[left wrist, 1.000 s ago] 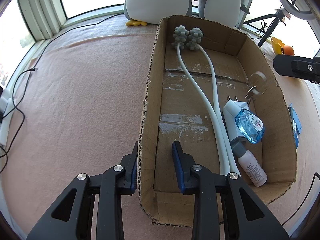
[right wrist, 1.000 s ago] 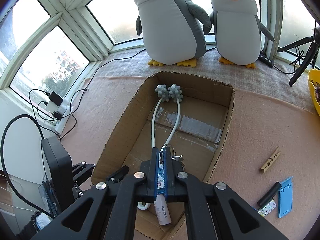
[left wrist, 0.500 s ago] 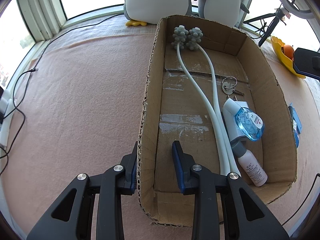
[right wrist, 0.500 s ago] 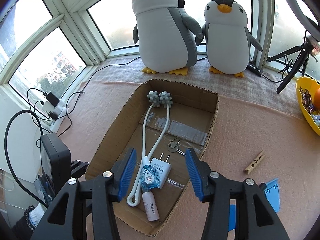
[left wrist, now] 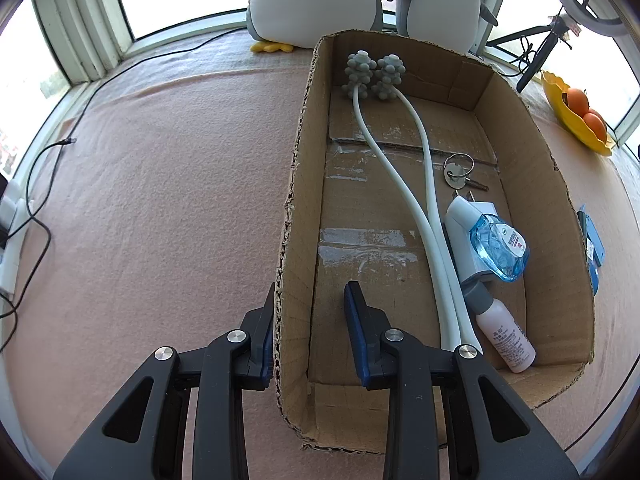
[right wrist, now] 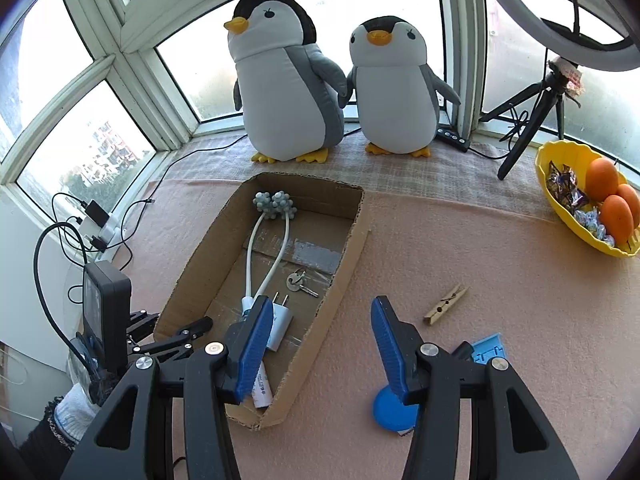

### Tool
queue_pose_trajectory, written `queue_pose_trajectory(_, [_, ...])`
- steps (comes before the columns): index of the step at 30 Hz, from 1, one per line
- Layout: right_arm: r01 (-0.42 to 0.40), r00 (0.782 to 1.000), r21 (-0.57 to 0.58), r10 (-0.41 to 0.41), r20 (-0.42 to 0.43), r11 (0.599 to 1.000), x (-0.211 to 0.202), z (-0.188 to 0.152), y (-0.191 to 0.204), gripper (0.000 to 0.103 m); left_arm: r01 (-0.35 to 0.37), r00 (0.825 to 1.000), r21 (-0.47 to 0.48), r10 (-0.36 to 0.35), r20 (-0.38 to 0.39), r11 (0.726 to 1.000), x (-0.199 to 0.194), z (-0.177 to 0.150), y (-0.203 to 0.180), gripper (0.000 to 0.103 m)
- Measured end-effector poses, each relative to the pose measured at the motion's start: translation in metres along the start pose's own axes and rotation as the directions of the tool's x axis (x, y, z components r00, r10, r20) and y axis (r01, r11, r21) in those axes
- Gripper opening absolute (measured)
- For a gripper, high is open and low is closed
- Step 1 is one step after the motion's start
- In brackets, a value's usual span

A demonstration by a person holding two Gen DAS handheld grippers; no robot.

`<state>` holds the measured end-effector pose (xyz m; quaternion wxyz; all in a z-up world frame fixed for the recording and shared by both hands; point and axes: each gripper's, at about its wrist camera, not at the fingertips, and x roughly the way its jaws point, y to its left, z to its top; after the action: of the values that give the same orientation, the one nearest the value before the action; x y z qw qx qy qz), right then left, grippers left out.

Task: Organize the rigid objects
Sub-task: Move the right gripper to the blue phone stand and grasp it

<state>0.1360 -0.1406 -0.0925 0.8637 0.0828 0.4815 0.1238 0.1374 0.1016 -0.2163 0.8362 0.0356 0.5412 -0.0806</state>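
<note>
- On the pink cloth (left wrist: 168,184), a cardboard box (left wrist: 294,216) holds a massager (left wrist: 404,184), keys (left wrist: 460,172), charger (left wrist: 464,220), blue case (left wrist: 500,250) and bottle (left wrist: 504,334).
- Left gripper (left wrist: 310,330): jaws clamped on the box's left wall.
- Right gripper (right wrist: 322,344): jaws wide, nothing between them, over the box's right rim.
- Outside the box: clothespin (right wrist: 446,305), blue items near it.
</note>
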Motion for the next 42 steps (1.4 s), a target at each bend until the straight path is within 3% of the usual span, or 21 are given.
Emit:
queue_pose_trajectory(7, [0.042, 0.998, 0.058, -0.044, 0.034, 0.997, -0.03, -0.019, -0.045, 0.047, -0.005, 1.0, 0.004, 0.005, 0.0, 1.0, 0.0, 0.0, 0.0, 0.029])
queue_pose_trajectory(14, [0.12, 0.993, 0.083, -0.121, 0.007, 0.989, -0.034, -0.042, -0.083, 0.047, -0.013, 1.0, 0.009, 0.013, -0.004, 1.0, 0.0, 0.001, -0.002, 0.029])
queue_pose_trajectory(27, [0.227, 0.967, -0.006, -0.226, -0.116, 0.974, 0.015, -0.078, -0.122, 0.047, -0.034, 0.999, 0.01, 0.034, -0.015, 0.999, 0.0, 0.002, -0.008, 0.029])
queue_pose_trajectory(42, [0.274, 0.943, -0.088, -0.286, -0.171, 0.958, 0.059, -0.078, -0.133, 0.047, -0.043, 0.999, -0.008, 0.043, -0.024, 0.999, 0.0, 0.003, -0.009, 0.029])
